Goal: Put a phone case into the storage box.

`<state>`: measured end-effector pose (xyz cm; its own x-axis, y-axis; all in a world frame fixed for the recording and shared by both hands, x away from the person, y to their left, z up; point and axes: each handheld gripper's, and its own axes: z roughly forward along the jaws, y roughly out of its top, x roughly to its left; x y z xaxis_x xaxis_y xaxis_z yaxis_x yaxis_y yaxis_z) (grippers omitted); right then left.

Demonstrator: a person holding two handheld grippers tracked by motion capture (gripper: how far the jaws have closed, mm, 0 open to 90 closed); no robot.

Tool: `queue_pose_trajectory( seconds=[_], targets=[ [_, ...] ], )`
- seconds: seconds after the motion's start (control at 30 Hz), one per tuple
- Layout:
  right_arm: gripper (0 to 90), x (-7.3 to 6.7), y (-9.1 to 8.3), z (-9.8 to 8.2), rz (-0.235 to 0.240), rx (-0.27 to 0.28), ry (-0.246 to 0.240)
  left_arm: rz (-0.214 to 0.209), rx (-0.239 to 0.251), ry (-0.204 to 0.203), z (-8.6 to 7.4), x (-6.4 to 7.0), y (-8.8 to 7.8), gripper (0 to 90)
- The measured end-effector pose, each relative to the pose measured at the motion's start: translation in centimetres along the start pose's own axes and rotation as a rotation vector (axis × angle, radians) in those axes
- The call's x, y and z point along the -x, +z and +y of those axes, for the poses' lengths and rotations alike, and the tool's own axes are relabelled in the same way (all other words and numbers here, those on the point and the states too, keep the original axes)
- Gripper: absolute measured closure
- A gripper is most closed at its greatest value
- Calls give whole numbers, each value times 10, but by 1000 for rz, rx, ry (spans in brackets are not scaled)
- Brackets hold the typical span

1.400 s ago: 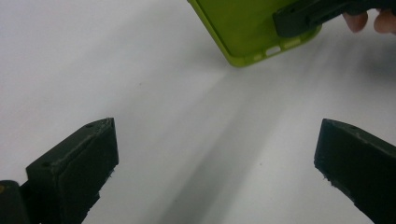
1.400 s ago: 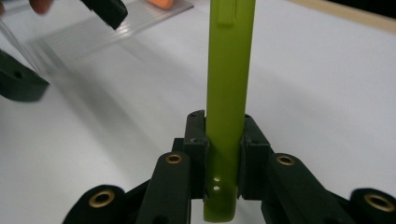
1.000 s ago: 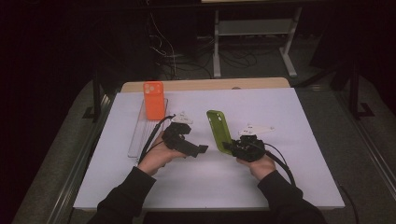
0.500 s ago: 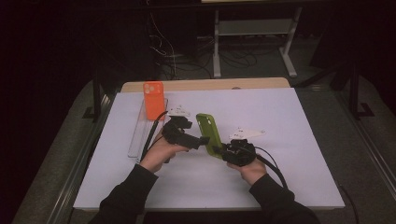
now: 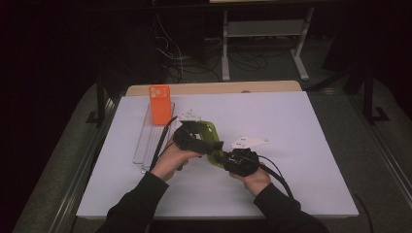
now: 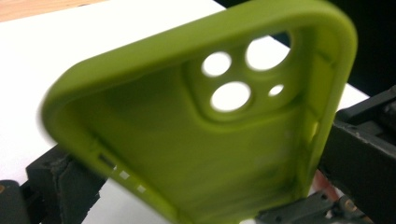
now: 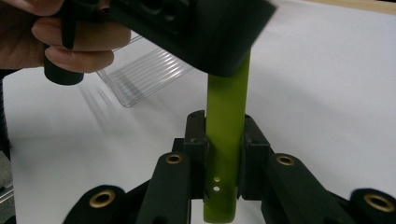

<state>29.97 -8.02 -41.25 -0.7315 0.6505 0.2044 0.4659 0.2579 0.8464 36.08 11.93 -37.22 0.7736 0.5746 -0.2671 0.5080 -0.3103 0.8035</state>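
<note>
The right claw (image 7: pixel 223 163) gripped the green phone case (image 7: pixel 226 140) (held on edge) above the counter (image 5: pixel 316 145), while the left claw (image 5: pixel 194 138) stood open around it.

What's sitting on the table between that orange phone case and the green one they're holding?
In the high view, a clear ribbed plastic tray and the left gripper with its cable lie between the orange phone case and the green phone case.

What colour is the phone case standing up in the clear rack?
Orange phone case, clearest in the high view.
</note>
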Motion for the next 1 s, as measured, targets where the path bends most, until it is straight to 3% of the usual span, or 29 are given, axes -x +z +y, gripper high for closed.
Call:
queue_pose_trajectory(
  seconds=[0.2,0.43,0.73,0.83,0.97,1.0],
  targets=[
    [757,-2,2,-2,-5,-13,4,13,13,-17,-1,-1,1,46],
    [756,-3,6,-4,-12,-39,-15,0,24,-32,-3,-2,1,94],
    [749,-4,7,-4,-16,-53,-25,-8,20,-13,-1,0,-2,127],
    [611,-4,4,-4,-9,-66,-30,6,10,25,2,2,-4,131],
    [417,4,-3,-5,-15,-75,-26,7,17,18,6,0,-7,133],
    [381,7,-5,-5,-14,-79,-18,18,14,35,7,-1,-7,133]
  ],
)
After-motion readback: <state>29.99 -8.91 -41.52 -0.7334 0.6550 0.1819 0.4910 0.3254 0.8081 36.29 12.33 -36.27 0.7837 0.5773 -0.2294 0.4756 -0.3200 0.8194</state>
